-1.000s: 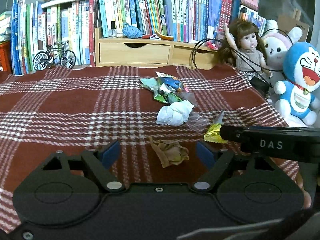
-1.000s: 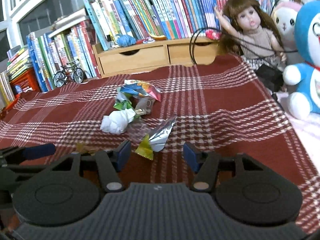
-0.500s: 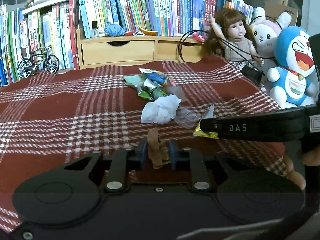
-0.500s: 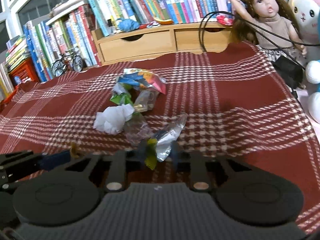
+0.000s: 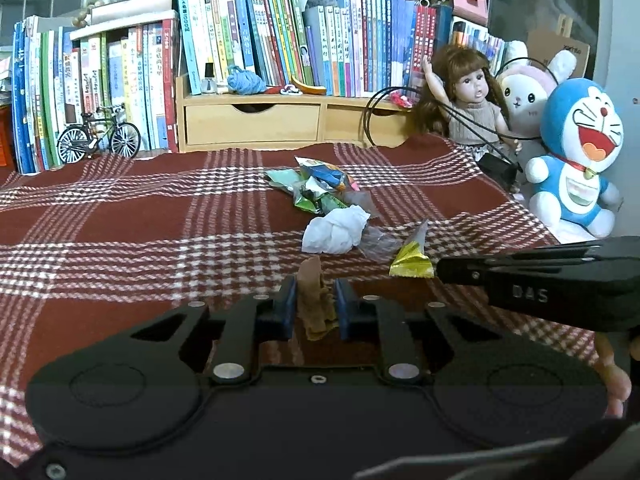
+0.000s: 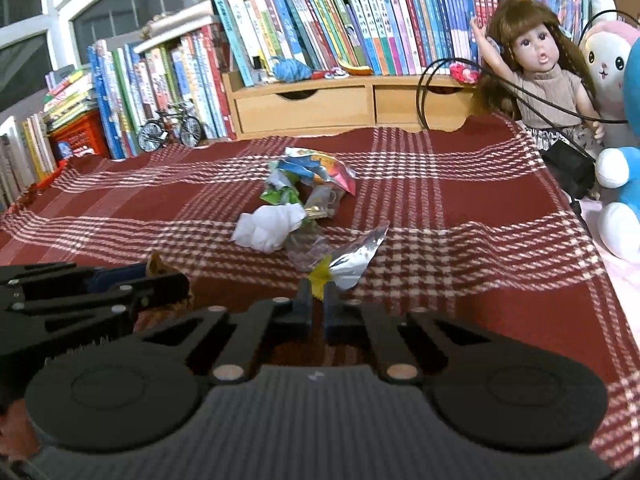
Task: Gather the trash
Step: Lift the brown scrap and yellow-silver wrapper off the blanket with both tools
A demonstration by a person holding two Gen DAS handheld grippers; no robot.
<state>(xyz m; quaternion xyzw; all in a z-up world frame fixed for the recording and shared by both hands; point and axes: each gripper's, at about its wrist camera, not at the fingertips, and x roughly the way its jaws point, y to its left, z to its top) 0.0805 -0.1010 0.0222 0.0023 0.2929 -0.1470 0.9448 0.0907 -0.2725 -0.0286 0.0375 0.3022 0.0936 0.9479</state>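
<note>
On the red plaid cloth, my left gripper is shut on a crumpled brown paper scrap that stands up between its blue pads. My right gripper is shut on the yellow end of a silver-and-yellow foil wrapper. The wrapper also shows at the tip of the right gripper in the left wrist view. In the right wrist view the left gripper sits low at the left. Beyond lie a white tissue wad, clear plastic and a pile of colourful wrappers.
A wooden drawer unit and rows of books line the back edge. A toy bicycle stands at the back left. A doll, a blue plush toy and a black cable crowd the right side.
Both grippers went from open to shut: the left closed on the brown paper scrap, the right on the foil wrapper. Both views shifted slightly between the frames.
</note>
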